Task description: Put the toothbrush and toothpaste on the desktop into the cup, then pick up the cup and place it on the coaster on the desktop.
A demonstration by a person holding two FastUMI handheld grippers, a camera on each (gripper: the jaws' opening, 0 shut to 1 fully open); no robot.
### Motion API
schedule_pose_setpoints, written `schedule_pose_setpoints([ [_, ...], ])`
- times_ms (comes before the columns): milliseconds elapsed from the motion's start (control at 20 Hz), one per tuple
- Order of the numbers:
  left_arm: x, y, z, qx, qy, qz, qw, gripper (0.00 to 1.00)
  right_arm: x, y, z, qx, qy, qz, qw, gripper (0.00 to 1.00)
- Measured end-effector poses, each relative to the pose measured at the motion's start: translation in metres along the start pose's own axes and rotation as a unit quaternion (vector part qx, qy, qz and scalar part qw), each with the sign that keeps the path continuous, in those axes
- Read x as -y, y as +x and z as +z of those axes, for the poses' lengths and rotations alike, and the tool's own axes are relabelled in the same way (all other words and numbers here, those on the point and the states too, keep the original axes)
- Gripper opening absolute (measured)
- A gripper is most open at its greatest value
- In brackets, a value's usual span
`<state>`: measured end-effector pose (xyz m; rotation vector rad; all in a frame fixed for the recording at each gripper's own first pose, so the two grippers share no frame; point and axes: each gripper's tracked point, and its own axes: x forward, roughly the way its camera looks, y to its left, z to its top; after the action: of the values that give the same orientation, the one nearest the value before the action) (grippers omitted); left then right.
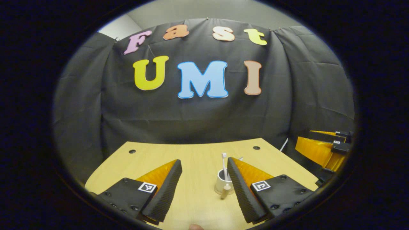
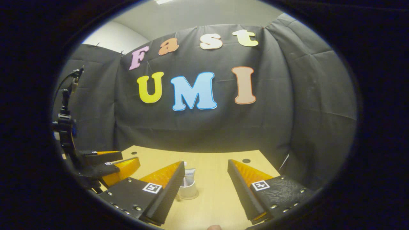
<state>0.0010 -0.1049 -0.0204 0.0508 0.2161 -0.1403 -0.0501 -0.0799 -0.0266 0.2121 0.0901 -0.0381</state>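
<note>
Both your left gripper [image 1: 204, 179] and right gripper [image 2: 206, 179] hang wide and empty above the desktop [image 1: 198, 153], the cup [image 1: 222, 182] with toothbrush [image 1: 224, 166] and toothpaste [image 2: 189, 176] standing just ahead between them, so I judge loading finished and next you straddle the cup for the coaster.

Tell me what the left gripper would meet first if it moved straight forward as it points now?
Probably the cup holding the toothbrush, just inside the right jaw of the open left gripper. Depth is unclear, so it might pass close beside it.
</note>
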Motion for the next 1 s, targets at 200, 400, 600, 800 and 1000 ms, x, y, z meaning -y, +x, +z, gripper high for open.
schedule_pose_setpoints([
  [200,-0.009,-0.009,0.01,0.026,0.005,-0.002,1.0,0.92,-0.003,-0.002,0.003,0.012,-0.002,-0.024,1.0,0.88],
  [400,-0.009,-0.008,0.011,0.036,0.006,-0.013,0.999,0.92,-0.004,-0.005,0.0,0.007,-0.009,-0.048,0.999,0.89],
  [600,-0.006,-0.009,0.02,0.052,0.009,-0.021,0.998,0.92,-0.007,-0.009,0.003,0.004,-0.028,-0.065,0.997,0.89],
  [800,-0.008,-0.005,0.031,0.058,0.016,-0.026,0.998,0.93,-0.011,-0.011,0.012,0.012,-0.028,-0.064,0.997,0.88],
  [1000,0.005,0.003,0.035,0.057,0.016,-0.027,0.998,0.92,0.0,-0.005,0.017,0.02,-0.02,-0.062,0.998,0.89],
])
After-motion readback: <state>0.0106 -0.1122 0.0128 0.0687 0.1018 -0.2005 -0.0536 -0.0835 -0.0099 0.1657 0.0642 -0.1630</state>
